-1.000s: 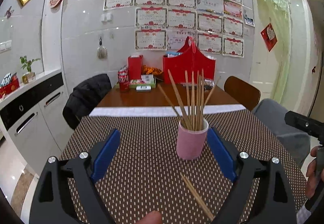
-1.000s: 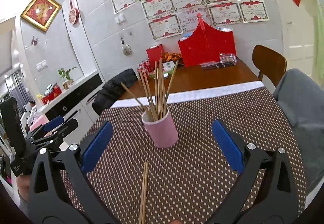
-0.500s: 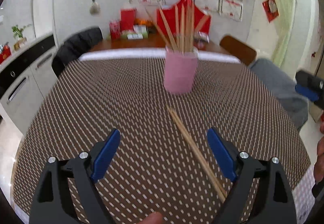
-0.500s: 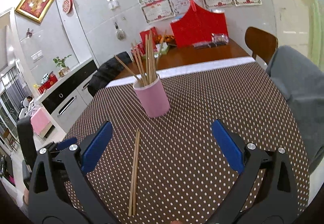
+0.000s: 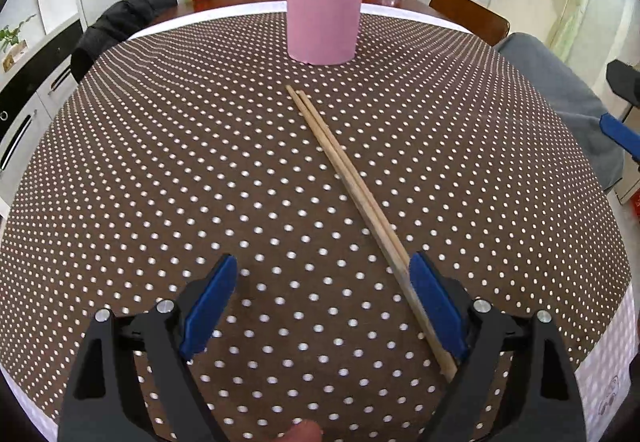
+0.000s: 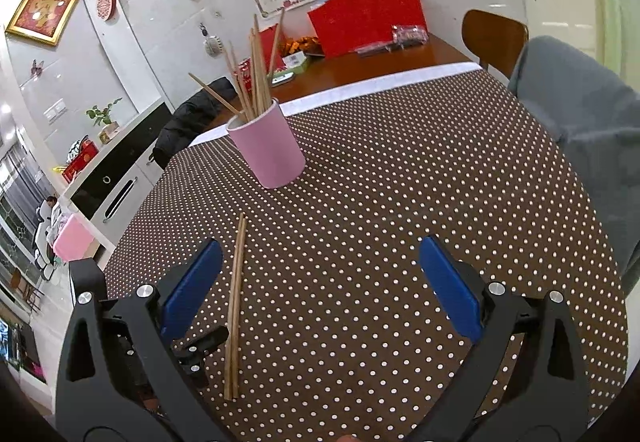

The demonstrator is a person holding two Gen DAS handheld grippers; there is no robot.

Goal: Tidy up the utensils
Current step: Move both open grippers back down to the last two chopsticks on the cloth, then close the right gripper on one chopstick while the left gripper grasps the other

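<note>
Both grippers have come down toward the polka-dot tablecloth [image 5: 160, 170] and tipped forward, so the pink cup [image 5: 322, 16] has slid from mid-view to the top of the left wrist view; the left gripper [image 5: 322, 306] hangs low with its blue pads spread wide, nothing pinched, and the right gripper [image 6: 320, 290] is likewise spread and empty; the 2 loose chopsticks [image 5: 344, 178] lie side by side near the middle of the cloth, tips toward the cup, thick ends running just beside the left gripper's right-hand pad; to grip well, shift so both sticks sit centred between the pads, then close on the thick ends together, keeping them parallel before lifting toward the cup.
</note>
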